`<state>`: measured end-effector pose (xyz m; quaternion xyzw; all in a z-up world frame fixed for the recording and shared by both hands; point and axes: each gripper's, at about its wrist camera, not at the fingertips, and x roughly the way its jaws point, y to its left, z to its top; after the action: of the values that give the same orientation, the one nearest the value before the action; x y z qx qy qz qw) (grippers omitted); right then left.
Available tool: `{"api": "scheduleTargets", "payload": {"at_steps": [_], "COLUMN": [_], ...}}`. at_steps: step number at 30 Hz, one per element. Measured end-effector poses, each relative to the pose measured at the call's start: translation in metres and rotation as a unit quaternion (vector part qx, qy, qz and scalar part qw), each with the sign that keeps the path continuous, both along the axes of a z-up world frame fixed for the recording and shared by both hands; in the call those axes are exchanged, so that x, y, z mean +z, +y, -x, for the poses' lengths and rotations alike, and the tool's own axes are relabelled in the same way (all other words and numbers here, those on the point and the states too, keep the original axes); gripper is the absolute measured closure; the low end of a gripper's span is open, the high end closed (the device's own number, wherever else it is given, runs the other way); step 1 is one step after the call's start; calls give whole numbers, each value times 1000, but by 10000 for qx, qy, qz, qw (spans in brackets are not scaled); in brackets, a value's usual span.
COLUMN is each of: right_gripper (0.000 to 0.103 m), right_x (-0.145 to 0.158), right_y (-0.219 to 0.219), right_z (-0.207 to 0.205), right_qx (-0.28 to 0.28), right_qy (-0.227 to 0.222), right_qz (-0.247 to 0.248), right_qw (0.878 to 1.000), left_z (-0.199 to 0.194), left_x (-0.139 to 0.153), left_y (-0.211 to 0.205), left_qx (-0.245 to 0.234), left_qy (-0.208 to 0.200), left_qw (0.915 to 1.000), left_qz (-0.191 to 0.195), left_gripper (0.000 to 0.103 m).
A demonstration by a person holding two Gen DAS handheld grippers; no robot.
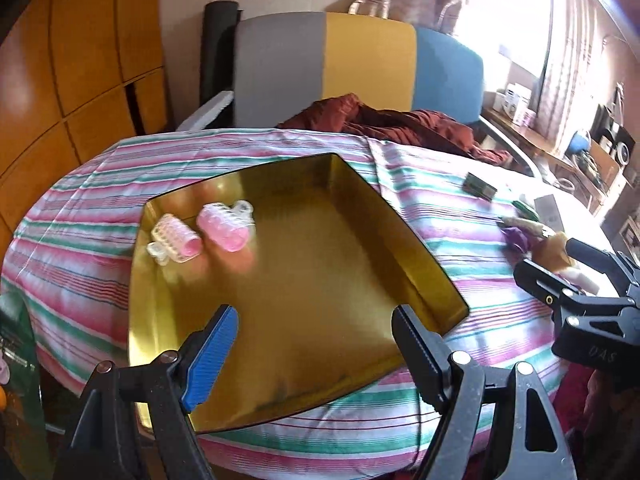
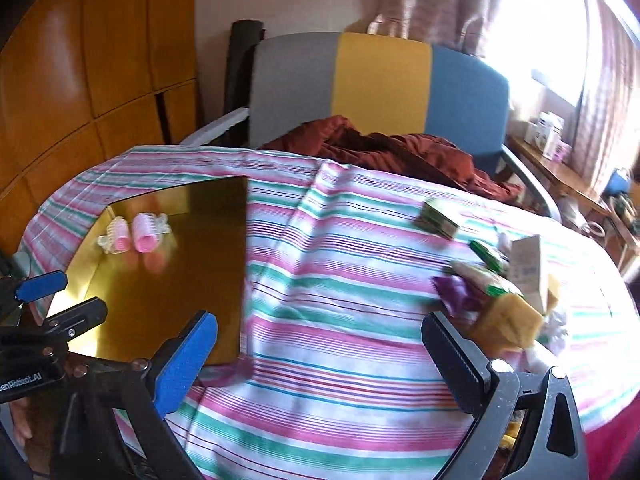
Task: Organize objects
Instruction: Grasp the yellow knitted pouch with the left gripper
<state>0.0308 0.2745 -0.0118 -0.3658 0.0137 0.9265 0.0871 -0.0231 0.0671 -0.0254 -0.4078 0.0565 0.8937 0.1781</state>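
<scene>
Both my hand-held grippers gape empty: left (image 1: 316, 344) over the gold tray (image 1: 280, 380), right (image 2: 320, 356) over the striped bedspread (image 2: 340, 320); two rollers (image 1: 200, 230), I think, inside.

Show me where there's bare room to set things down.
Most of the gold tray is bare: only two rollers sit in its far left corner. The striped cloth between the tray and the pile is also free. The pile's side, at the cloth's right edge, is crowded.
</scene>
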Motion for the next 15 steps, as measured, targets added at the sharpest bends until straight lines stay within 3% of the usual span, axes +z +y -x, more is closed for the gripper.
{"api": "scheduleTargets", "payload": {"at_steps": [9,15], "right_gripper": [0,0], "right_x": [4,16], "right_y": [57,122], "right_z": [-28,-64], "right_qx": [-692,-1554], "right_qy": [-28,-60], "right_qz": [-4,1], "right_qw": [9976,9878], "left_z": [-3,-14], "left_x": [1,5], "left_y": [43,86], "left_qx": [-686,-1494], "left_qy": [-141,-82], "left_qw": [9975,9886], "left_qz": [-101,-153], "left_gripper": [23,22]}}
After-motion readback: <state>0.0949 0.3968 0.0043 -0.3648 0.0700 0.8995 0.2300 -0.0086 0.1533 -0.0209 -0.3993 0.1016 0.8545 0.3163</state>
